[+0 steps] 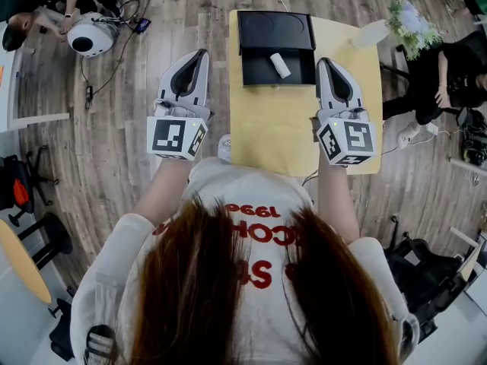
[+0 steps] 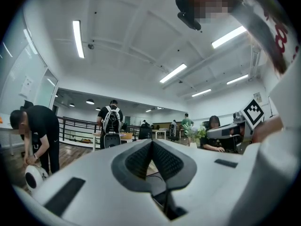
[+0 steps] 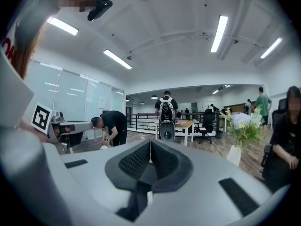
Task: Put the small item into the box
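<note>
A small white cylinder lies inside the open black box at the far end of the yellow table. My left gripper is held left of the table, over the wooden floor, level with the box. My right gripper hovers over the table just right of the box. Both point away from me, and nothing is between the jaws of either. In the left gripper view the left gripper has its black pads together. In the right gripper view the right gripper has its pads closed in the same way.
A vase of flowers stands off the table's far right corner, and a seated person is beyond it. On the floor at far left sits a round white device with cables, and a person bends over it. A small white object sits by the table's near left corner.
</note>
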### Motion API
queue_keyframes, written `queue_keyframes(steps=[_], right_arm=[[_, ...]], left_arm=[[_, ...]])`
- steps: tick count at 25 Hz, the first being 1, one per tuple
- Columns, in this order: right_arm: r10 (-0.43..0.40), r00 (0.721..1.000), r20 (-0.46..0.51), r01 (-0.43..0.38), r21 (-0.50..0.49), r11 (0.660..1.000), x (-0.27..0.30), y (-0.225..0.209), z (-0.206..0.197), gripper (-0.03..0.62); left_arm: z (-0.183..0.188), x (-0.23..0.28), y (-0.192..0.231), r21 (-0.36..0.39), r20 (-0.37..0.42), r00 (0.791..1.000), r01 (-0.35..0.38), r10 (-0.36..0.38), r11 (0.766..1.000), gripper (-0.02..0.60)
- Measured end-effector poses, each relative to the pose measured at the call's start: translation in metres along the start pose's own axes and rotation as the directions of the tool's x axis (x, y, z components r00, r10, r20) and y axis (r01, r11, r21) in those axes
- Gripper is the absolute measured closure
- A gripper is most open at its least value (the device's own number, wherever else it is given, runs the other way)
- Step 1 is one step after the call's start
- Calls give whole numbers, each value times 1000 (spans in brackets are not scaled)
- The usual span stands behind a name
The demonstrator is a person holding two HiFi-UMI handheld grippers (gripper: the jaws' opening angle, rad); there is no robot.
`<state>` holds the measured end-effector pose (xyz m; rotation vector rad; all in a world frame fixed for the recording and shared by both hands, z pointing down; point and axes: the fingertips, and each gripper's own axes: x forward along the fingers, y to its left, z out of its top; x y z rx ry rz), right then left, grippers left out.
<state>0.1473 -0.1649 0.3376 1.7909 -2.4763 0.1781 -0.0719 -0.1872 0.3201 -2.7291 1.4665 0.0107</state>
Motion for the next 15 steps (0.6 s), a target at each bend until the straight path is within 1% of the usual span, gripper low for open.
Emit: queue_keyframes(steps=[2,3,15], right_arm=[[-3,1000,-5,3,-43,999,1,3,2,586],[-4,1000,-6,4,-50,999,2,4,3,587],[2,1000,16,-2,-14,1000,-1,1,7,588]], left_arm=[[0,0,1,0,0,1000,-2,2,1000,574],[-1,0,1,0,-1,1000,-4,4,1000,574],[-1,-2,-2,-1,-3,1000,-17,17,1000,574]])
